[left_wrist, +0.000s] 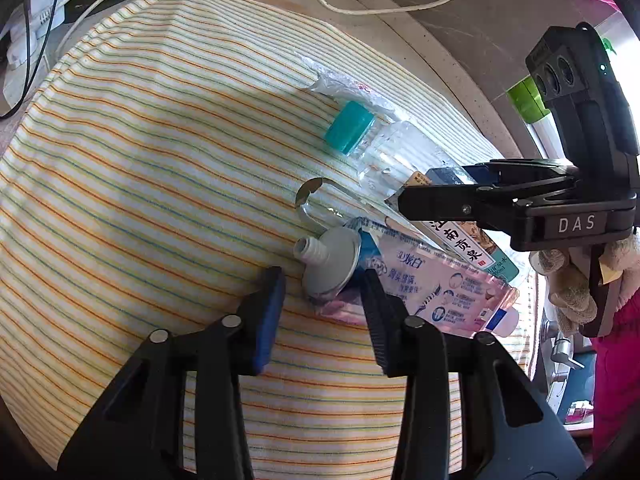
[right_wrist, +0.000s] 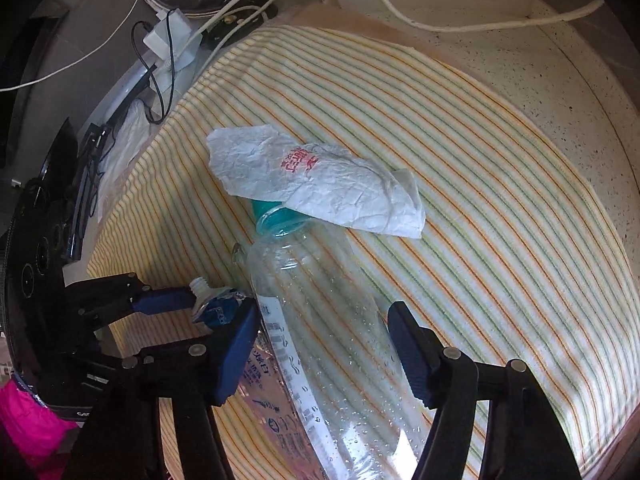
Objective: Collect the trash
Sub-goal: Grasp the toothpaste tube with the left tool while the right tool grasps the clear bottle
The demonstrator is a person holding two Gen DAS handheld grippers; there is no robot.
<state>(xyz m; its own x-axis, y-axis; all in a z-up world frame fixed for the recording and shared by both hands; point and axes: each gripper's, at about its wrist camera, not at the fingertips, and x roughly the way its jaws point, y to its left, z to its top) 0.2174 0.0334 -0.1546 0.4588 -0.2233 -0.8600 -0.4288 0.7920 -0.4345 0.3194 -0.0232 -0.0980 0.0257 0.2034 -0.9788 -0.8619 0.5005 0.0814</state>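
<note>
A striped cloth [right_wrist: 480, 184] covers a speckled counter [right_wrist: 580, 92] strewn with white cables [right_wrist: 440, 24]. The left gripper [left_wrist: 320, 300] gapes around a tube [left_wrist: 400, 280], seemingly untouched; the right gripper [right_wrist: 324, 344] straddles the bottle [right_wrist: 320, 312], open. A wrapper [right_wrist: 320, 184] drapes its cap.

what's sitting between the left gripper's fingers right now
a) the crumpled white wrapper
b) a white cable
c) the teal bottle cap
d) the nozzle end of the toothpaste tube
d: in the left wrist view the left gripper is open with its fingers either side of the grey shoulder and nozzle of the toothpaste tube, while the teal cap lies farther out on the striped cloth.
</note>
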